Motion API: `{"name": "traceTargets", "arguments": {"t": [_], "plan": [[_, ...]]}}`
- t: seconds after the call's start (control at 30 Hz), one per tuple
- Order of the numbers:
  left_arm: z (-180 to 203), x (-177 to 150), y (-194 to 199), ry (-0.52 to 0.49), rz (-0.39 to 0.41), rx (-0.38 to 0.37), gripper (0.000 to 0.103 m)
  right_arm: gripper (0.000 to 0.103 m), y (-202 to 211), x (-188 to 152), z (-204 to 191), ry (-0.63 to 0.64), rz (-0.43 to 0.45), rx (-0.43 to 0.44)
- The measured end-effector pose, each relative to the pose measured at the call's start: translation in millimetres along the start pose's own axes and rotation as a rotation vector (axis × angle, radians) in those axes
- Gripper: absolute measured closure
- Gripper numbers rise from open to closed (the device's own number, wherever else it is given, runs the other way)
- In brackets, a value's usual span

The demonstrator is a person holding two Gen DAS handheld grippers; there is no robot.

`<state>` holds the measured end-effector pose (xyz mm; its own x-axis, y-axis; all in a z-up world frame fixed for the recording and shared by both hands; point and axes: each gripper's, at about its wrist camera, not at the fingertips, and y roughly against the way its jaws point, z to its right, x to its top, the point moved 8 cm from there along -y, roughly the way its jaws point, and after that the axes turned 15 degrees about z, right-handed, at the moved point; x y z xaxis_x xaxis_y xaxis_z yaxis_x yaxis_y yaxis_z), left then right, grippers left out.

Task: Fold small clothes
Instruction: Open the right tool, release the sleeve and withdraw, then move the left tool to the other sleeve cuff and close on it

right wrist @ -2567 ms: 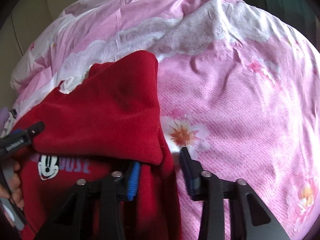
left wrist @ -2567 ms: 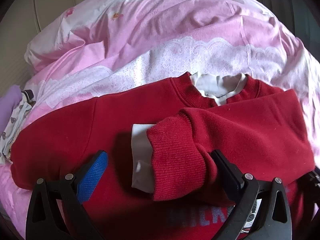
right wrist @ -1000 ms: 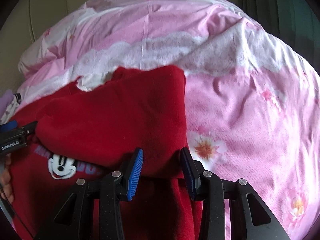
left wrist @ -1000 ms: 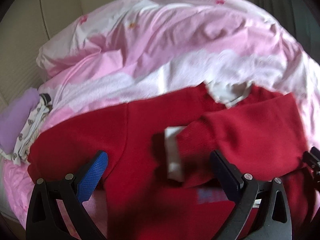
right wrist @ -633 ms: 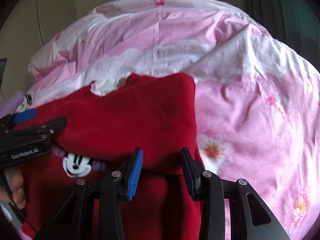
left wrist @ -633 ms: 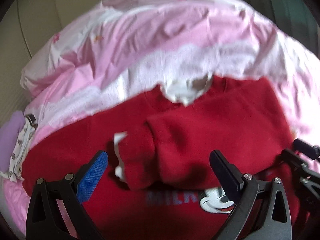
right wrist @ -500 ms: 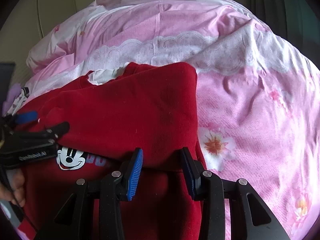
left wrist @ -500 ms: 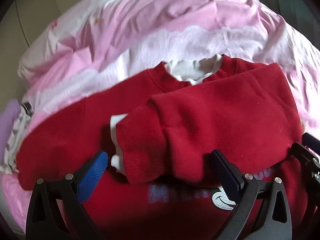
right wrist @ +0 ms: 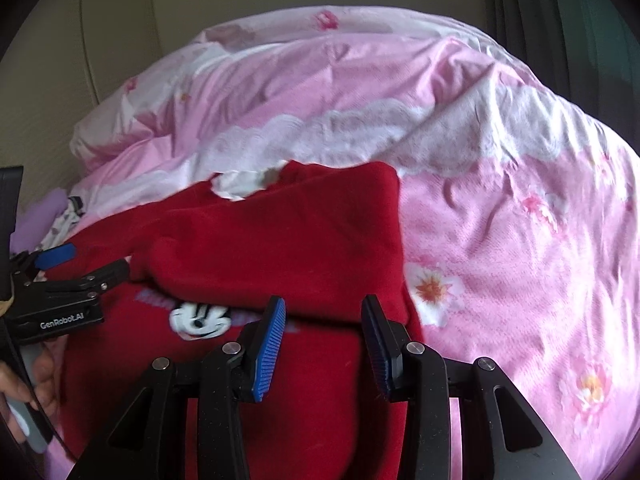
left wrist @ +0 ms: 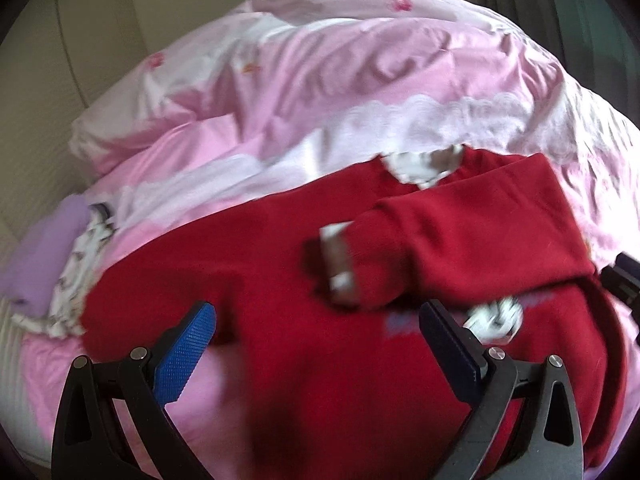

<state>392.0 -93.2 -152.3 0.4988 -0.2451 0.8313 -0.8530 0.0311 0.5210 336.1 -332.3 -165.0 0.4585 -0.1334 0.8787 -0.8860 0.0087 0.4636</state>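
Hovered over the red sweatshirt (left wrist: 280,280) on the bed (right wrist: 520,240), left gripper (left wrist: 316,344) wide and empty, right gripper (right wrist: 324,340) narrow, clamping nothing, sleeve (left wrist: 480,232) folded across centre-frame to slim the chest.

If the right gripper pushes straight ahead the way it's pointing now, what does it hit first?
Most likely the red sweatshirt: the right gripper points at its folded-over sleeve, with nothing visible in between. Depth is hard to judge here.

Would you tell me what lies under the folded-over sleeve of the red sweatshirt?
The sleeve lies across the red sweatshirt chest. Below its edge a cartoon mouse face and some lettering show; the rest of the print is covered.
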Motion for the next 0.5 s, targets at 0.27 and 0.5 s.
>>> {"name": "traceTargets", "arguments": {"t": [0.27, 0.5], "plan": [[-88.9, -35.6, 43.4, 0.086, -0.003, 0.113, 0.0, 0.06, 35.5, 3.5, -63.7, 0.001, 0.064, 0.058], [-163.4, -63.2, 63.3, 0.19, 0.015, 0.158, 0.0, 0.06, 51.4, 2.9, -144.8, 0.051, 0.089, 0.123]]}}
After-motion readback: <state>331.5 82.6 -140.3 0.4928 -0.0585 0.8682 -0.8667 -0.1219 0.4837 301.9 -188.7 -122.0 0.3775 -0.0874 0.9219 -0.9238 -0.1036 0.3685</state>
